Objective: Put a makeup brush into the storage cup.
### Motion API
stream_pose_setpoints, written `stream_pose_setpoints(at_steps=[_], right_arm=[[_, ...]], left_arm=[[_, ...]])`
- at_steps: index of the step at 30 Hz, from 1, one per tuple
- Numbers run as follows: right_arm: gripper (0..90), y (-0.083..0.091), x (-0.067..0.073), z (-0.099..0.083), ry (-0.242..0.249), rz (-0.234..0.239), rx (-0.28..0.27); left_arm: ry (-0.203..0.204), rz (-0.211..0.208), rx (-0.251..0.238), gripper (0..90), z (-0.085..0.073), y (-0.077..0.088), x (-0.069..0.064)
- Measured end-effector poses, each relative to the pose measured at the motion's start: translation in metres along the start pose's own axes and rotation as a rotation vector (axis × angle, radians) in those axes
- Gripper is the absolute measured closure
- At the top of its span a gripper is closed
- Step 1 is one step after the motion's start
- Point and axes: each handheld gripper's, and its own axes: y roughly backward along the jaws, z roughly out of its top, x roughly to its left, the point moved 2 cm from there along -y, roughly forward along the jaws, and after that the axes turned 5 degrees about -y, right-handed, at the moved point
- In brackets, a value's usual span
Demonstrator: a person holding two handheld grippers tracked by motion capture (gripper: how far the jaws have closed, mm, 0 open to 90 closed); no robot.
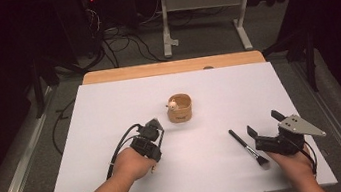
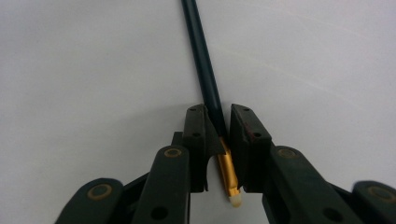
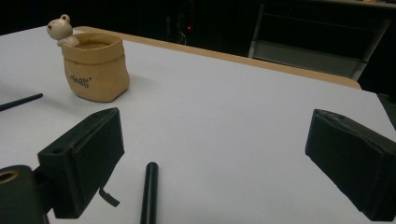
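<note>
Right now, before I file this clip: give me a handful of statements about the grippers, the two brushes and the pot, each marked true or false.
1. The left gripper is shut on a thin dark-handled brush with a gold ferrule. True.
2. The right gripper is shut on the second brush. False: its jaws stand wide apart, and the black brush lies on the white sheet untouched.
3. The tan pot has tipped onto its side. False: it stands upright, mouth up.
4. A small pale animal figure sits at the pot's rim. True.
5. The thin brush already stands in the pot. False: it lies against the sheet, between the left gripper's jaws.
</note>
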Motion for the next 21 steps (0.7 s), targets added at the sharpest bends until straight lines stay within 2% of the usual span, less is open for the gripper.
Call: stream_pose_setpoints(at_steps=[16,21], right_arm=[[6.1,0.0005,0.0003,-0.0004,0.000,-0.002,0.005],[6.2,0.0004,0.0003,-0.0005,0.000,-0.004,0.004]], left_arm=[[-0.046,-0.024,0.015,81.1,0.0015,-0.0001,0.0046],[-0.068,-0.017,0.020,81.0,0.0019,-0.0003,0.0032]])
